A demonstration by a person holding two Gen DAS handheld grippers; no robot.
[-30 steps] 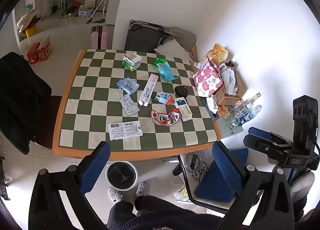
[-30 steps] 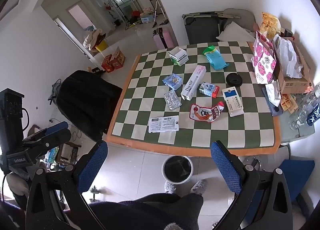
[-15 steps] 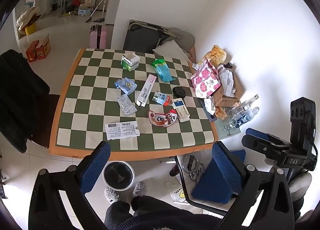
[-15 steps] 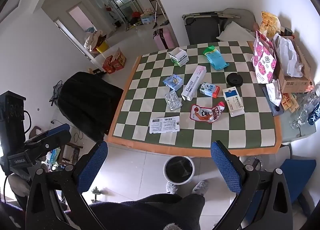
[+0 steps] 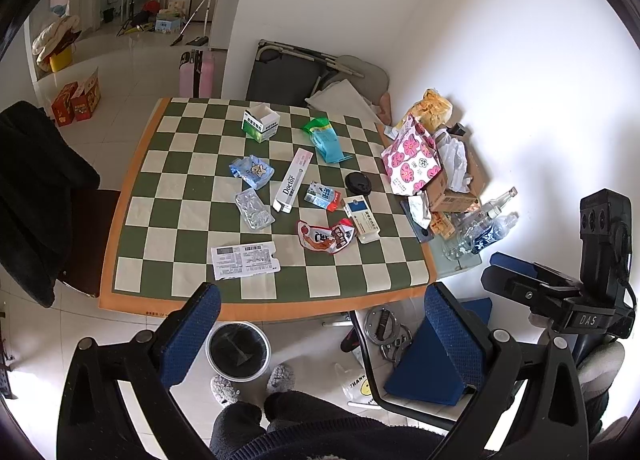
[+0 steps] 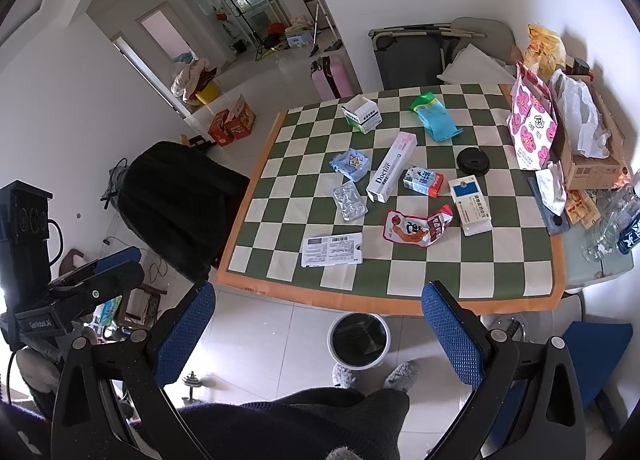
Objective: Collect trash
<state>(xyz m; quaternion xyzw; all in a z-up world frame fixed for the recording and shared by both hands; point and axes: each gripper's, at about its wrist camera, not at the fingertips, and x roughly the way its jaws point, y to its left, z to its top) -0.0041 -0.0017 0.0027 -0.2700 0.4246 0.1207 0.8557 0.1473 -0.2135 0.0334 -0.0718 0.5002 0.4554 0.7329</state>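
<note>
Trash lies scattered on a green-checked table [image 5: 168, 244] [image 6: 500, 272]: a white printed paper [image 5: 244, 260] [image 6: 332, 249], a red snack wrapper [image 5: 326, 237] [image 6: 418, 229], a clear blister pack [image 5: 254, 209], a long "Doctor" box [image 5: 293, 180] [image 6: 391, 172], a small milk carton [image 5: 322, 196] and a blue-white medicine box [image 5: 362, 218]. A white bin with a black liner [image 5: 238, 352] [image 6: 359, 340] stands on the floor before the table. My left gripper [image 5: 320, 328] and right gripper [image 6: 320, 324] are both open and empty, held high above the floor, short of the table's near edge.
A black-draped chair [image 5: 36, 188] stands left of the table. A pink flowered bag [image 5: 412, 160], a cardboard box [image 6: 588, 148] and bottles [image 5: 480, 232] crowd the right side. A blue chair [image 5: 436, 360] and the person's slippered feet [image 5: 256, 380] are near the bin.
Both grippers have drawn back and up a little from the table, so it looks slightly smaller. Nothing on the table has moved.
</note>
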